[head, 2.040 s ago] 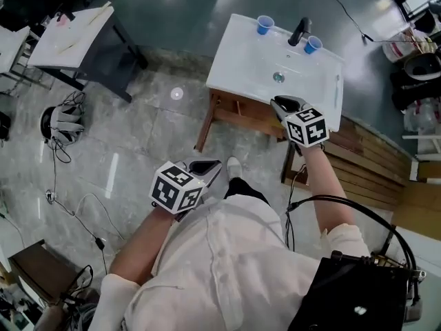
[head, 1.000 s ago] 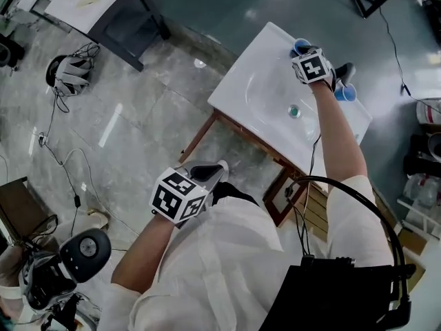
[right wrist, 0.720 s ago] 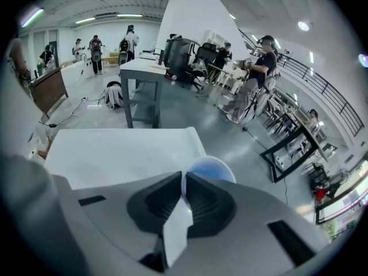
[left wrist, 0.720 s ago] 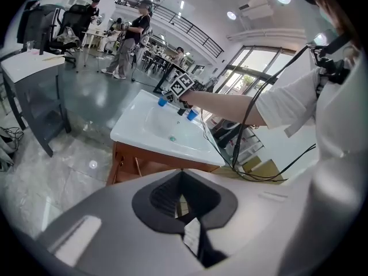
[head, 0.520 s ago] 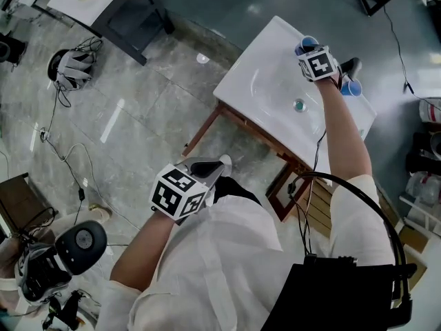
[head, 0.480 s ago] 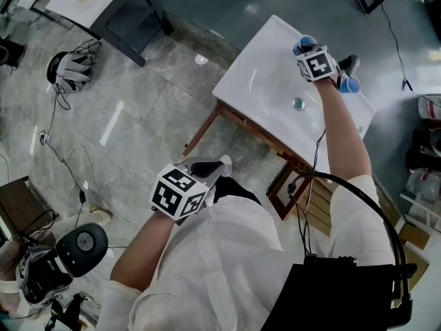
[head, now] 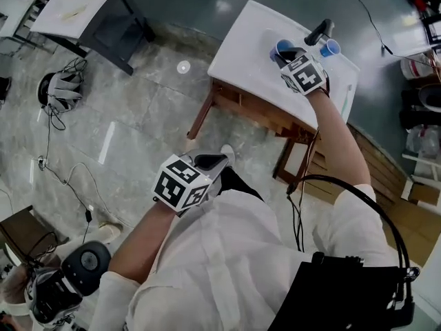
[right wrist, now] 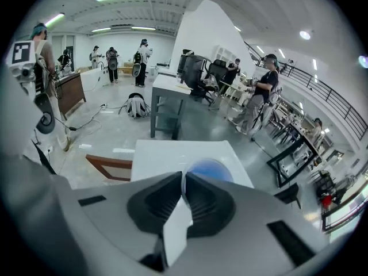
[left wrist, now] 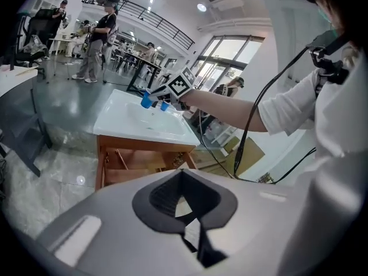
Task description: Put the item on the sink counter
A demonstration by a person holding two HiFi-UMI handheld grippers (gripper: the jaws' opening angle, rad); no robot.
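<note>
Your right gripper (head: 289, 55) pinched the rim of a blue cup (head: 282, 46) at the white sink counter (head: 245, 49), at your one o'clock. Your left gripper (head: 212, 161) was pressed together, empty, by your body

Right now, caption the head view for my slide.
Right tongs pinch a blue cup at the white sink counter; left tongs idle, shut.
</note>
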